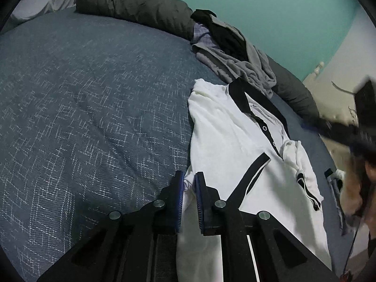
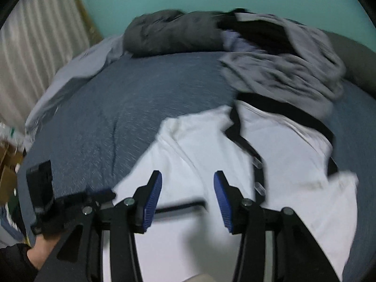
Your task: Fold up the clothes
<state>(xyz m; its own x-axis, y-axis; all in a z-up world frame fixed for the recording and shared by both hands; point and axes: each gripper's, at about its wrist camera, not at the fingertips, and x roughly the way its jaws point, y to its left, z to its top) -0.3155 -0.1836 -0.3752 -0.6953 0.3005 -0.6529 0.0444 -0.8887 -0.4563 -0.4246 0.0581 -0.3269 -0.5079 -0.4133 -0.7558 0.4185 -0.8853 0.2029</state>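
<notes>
A white polo shirt [image 1: 230, 145] with black collar and trim lies on the right part of the bed, collar towards the far side. My left gripper [image 1: 189, 178] is shut on the shirt's left edge, and white cloth shows between its blue pads. In the right wrist view my right gripper [image 2: 188, 178] hovers open over the shirt [image 2: 192, 145], nothing between its fingers. The left gripper [image 2: 70, 202] appears there at the lower left, held by a hand [image 2: 41, 249]. The right gripper [image 1: 347, 129] shows blurred at the right edge of the left wrist view.
The bed carries a blue-grey patterned cover [image 1: 89, 108]. A pile of grey and black clothes [image 1: 235, 51] lies just beyond the shirt's collar. A dark grey rolled duvet [image 1: 131, 4] and a pale pillow [image 1: 44, 2] sit against the teal wall. A curtain [image 2: 35, 54] hangs at left.
</notes>
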